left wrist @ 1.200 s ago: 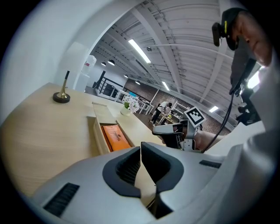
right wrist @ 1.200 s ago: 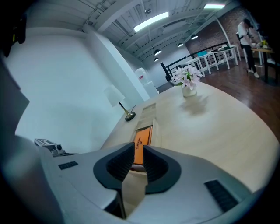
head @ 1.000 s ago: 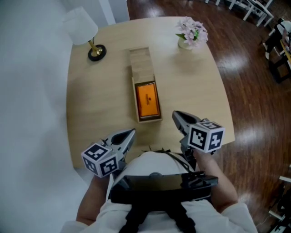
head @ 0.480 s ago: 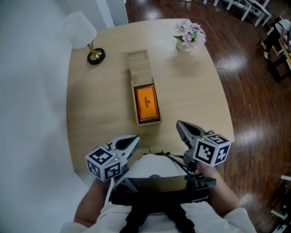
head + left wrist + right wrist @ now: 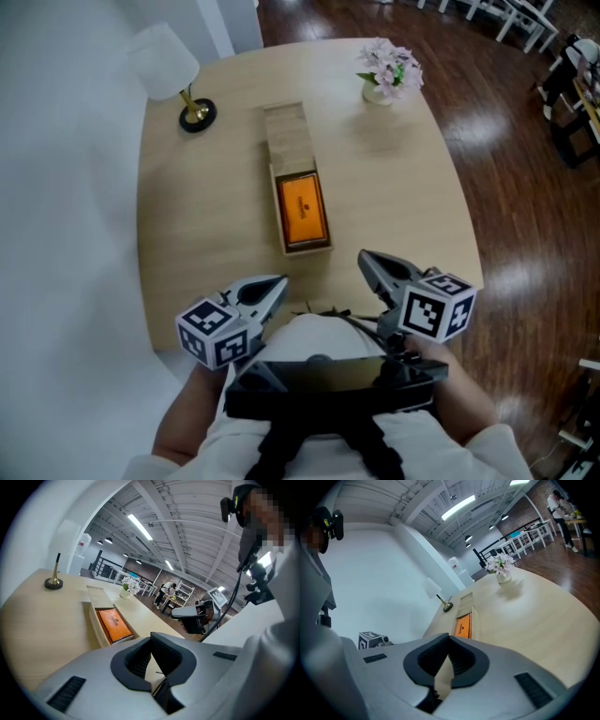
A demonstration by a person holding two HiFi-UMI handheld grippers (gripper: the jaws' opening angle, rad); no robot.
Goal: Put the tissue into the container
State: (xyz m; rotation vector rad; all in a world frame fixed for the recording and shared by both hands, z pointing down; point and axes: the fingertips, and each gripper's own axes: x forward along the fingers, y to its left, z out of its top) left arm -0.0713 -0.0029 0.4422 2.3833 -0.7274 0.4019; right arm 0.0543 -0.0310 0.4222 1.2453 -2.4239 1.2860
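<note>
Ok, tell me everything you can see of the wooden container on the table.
The container is a long, narrow box of light wood. It lies flat in the middle of the table, running lengthwise away from the person. Its near half is open and holds an orange tissue pack lying flat. A plain wooden lid takes up the far half. Nothing else touches it.

The head view looks steeply down on the box (image 5: 287, 136) from high beyond its near end. The left gripper view faces it low from the near left, the right gripper view from the near right. All three share the box and lamp (image 5: 167, 64).
</note>
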